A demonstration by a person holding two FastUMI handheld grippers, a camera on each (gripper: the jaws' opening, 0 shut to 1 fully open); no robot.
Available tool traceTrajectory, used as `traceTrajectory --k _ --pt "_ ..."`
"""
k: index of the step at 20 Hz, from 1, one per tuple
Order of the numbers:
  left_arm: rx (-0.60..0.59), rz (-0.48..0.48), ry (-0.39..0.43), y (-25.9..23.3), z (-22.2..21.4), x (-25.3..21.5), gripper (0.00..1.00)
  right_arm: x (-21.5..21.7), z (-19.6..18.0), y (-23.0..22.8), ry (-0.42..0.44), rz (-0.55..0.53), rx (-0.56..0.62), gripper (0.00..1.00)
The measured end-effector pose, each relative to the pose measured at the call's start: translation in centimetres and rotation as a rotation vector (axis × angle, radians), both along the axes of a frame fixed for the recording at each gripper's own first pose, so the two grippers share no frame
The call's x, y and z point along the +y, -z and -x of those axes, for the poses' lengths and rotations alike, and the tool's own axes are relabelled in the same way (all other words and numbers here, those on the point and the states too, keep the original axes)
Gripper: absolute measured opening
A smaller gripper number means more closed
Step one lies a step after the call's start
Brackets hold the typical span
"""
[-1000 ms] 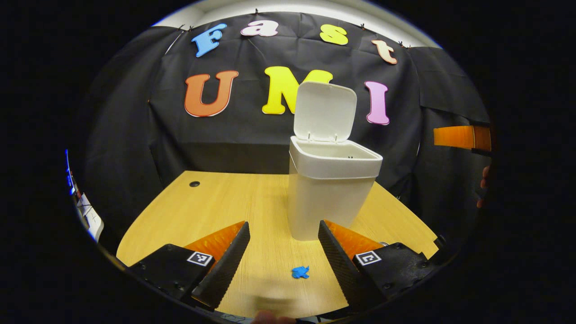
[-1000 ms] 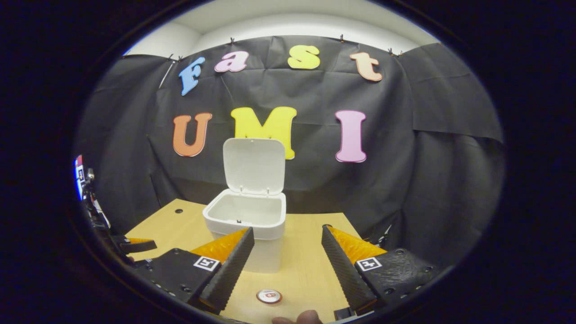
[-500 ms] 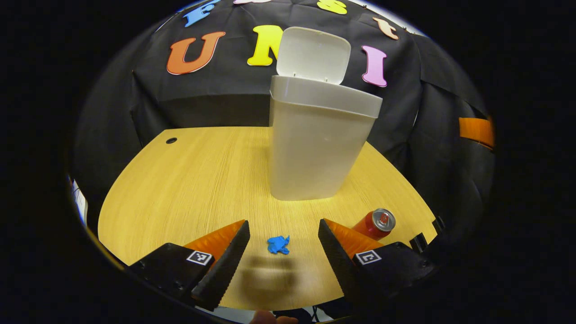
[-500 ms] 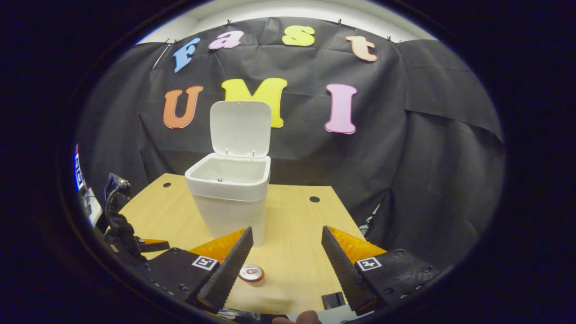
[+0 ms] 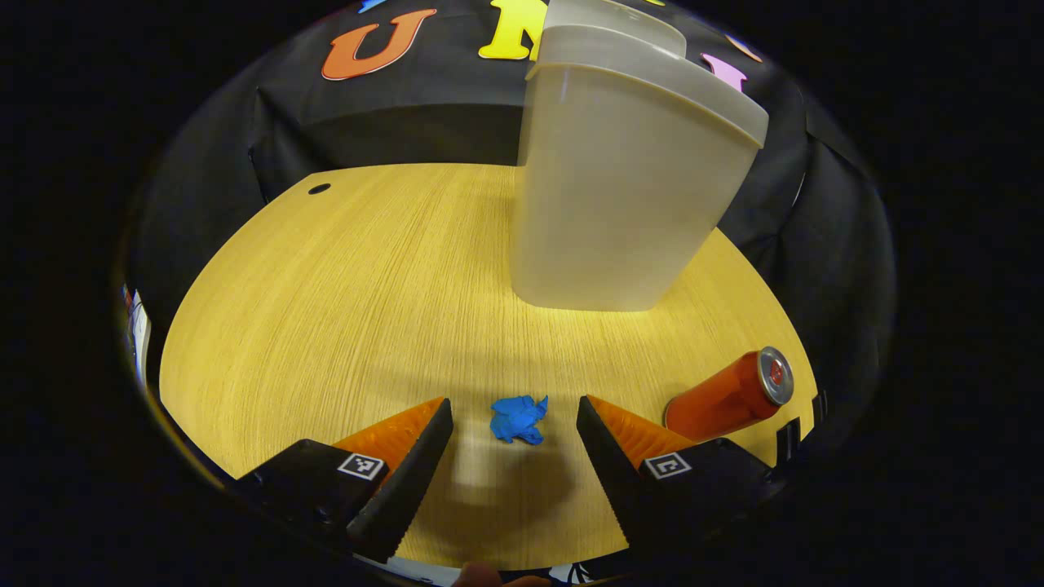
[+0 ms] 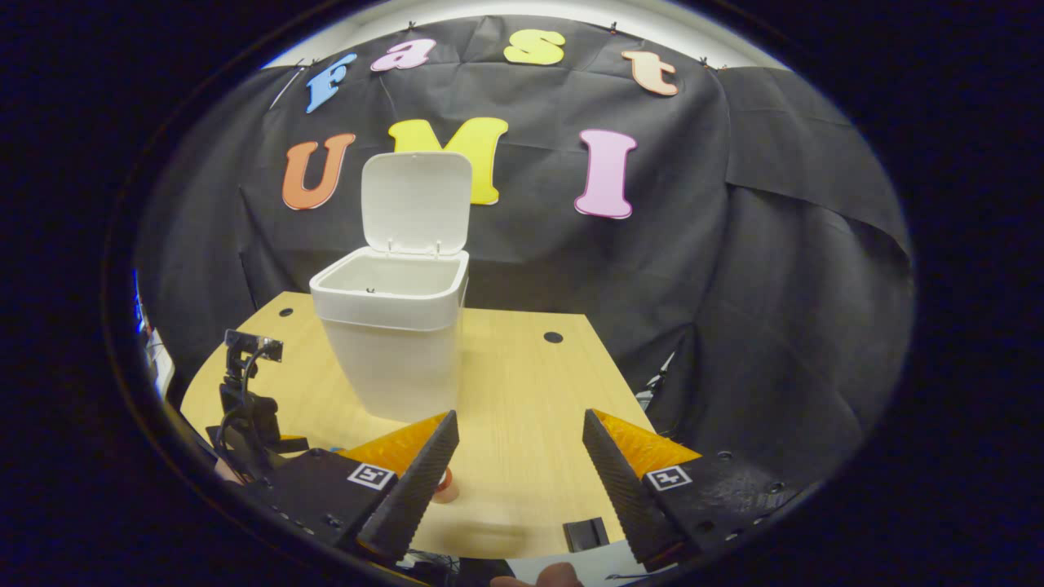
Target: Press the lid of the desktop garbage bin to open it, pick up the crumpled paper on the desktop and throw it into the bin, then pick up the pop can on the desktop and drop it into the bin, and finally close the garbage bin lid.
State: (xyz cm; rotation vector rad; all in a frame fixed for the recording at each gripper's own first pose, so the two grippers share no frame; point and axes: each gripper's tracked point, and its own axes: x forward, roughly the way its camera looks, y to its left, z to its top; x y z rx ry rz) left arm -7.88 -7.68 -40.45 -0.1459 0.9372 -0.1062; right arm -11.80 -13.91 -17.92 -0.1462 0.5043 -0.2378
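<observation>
A: Nearest first. Left gripper [image 5: 514, 444] is spread wide, holding nothing. The crumpled paper [image 5: 517, 419] lies on the desktop [image 5: 342, 310] just ahead of the fingertips, roughly centred in the gap between them, touching neither.

B: Long axis?

A: Barely any. A small blue wad, slightly wider than deep, ragged edges, lying across the gap. Judgement: a straight push forward and down puts it between the fingers; no rotation needed.

B: Right gripper?

A: Right gripper [image 6: 518, 465] is also released and empty, held higher and farther back. The left is plainly the nearer of the two to the paper.

B: Next out?

A: Pop can [image 5: 728, 395], red body with a silver top, on its side just right of the left gripper's right finger, top pointing away to the right. Near enough to be nudged if the approach drifts right.

B: Beyond?

A: Garbage bin [image 6: 391, 326], pale, upright at mid-desk, lid [image 6: 417, 201] standing open behind the mouth.
</observation>
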Motion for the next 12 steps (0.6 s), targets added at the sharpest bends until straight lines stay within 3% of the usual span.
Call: traceTrajectory --k 4,12 --pt "0.037 -0.021 -0.001 1.6 0.1 0.1 0.96 0.1 0.2 1.4 -0.008 -0.009 0.036 0.96" --pt "0.054 -0.067 0.047 3.3 -0.4 0.2 0.71 0.0 1.0 2.6 -0.001 -0.033 0.057 0.96"
